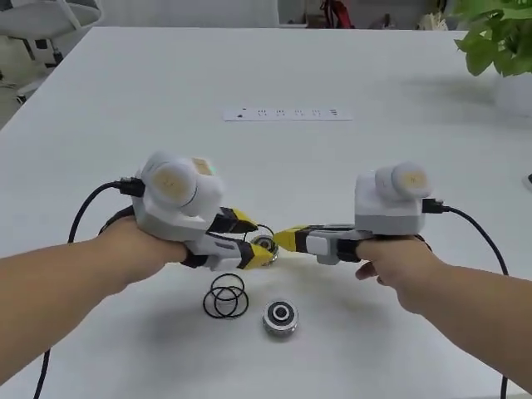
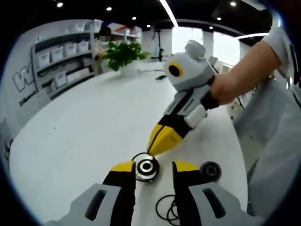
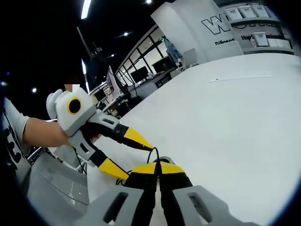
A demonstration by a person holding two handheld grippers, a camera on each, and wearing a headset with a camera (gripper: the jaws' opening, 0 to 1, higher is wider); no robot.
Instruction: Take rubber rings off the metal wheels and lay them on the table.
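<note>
A small metal wheel lies on the white table between the spread tips of my left gripper, which is open. The wheel sits close to one jaw. My right gripper comes in from the right, shut on a thin black rubber ring at the wheel's edge. The ring loops up from its tips. Several loose rubber rings lie in a small pile nearer to me. A second metal wheel rests beside them.
A flat white strip lies further back at the table's middle. A potted plant stands at the far right corner. Black cables trail from both grippers. A chair stands beyond the far left edge.
</note>
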